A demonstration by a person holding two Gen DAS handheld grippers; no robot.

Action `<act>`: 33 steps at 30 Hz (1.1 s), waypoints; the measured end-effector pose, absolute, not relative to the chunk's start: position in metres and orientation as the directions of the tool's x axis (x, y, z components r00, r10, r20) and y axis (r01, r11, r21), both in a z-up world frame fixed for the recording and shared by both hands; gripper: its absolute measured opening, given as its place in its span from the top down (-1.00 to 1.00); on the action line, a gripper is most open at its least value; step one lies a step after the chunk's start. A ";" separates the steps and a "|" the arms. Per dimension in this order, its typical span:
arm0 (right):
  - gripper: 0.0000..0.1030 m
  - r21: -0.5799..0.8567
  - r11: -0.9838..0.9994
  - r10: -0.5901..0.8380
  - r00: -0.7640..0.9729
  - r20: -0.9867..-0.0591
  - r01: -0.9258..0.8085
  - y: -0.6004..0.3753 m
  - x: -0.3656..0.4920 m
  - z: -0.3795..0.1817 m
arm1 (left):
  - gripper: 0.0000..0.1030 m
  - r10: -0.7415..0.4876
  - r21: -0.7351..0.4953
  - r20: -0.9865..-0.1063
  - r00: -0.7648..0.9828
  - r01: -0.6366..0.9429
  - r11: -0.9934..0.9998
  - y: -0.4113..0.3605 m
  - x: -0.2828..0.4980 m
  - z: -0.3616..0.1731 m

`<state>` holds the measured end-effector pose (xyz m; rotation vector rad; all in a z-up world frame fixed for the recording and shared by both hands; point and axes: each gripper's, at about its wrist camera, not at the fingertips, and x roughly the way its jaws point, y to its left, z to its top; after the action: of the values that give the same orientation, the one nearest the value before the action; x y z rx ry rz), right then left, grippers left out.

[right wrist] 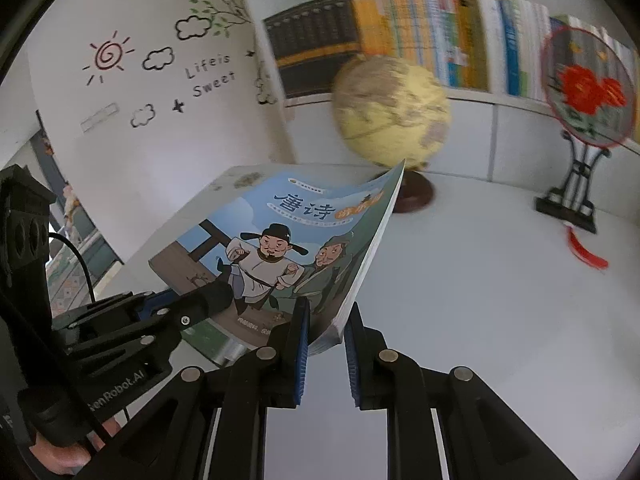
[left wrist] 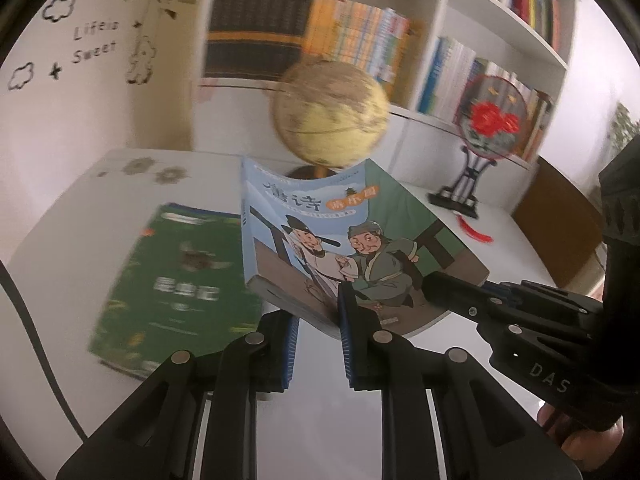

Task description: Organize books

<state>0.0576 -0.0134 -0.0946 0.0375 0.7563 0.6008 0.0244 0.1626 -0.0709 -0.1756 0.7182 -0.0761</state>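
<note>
- Now the left gripper (left wrist: 318, 320) clamps the blue illustrated paperback book (left wrist: 320, 240) by its lower-centre edge.
- Right gripper (right wrist: 326, 334) pinches its lower-right corner.

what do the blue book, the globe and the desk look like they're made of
Blue book: paperback, likely paper with a smooth printed cover; it bows while held and shows a page edge.
Globe: yellowish printed sphere, probably plastic or card, too blurred to tell; its base looks like dark polished wood.
Desk: smooth white top, possibly laminate, with a faint sheen.
</note>
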 end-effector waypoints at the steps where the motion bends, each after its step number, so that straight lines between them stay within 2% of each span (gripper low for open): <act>1: 0.69 0.244 0.829 0.530 0.567 -0.630 -0.504 -0.007 0.056 -0.094 | 0.68 -0.118 -0.183 -0.647 0.754 -0.004 0.983 0.175 0.022 -0.071; 14: 0.67 0.232 0.828 0.526 0.563 -0.637 -0.511 0.116 0.049 -0.102 | 0.67 -0.132 -0.189 -0.651 0.748 0.009 0.982 0.281 0.022 -0.085; 24: 0.65 0.207 0.869 0.461 0.581 -0.671 -0.450 0.141 0.048 -0.118 | 0.66 -0.209 -0.227 -0.676 0.706 0.070 0.971 0.298 0.037 -0.110; 33: 0.60 0.223 0.893 0.418 0.532 -0.737 -0.392 0.137 0.053 -0.142 | 0.64 -0.219 -0.220 -0.700 0.680 0.086 0.972 0.296 0.033 -0.134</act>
<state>0.0528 0.1374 -0.1420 0.0322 0.8872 0.4827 0.0329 0.2959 -0.1336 -0.1745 0.8055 -0.1723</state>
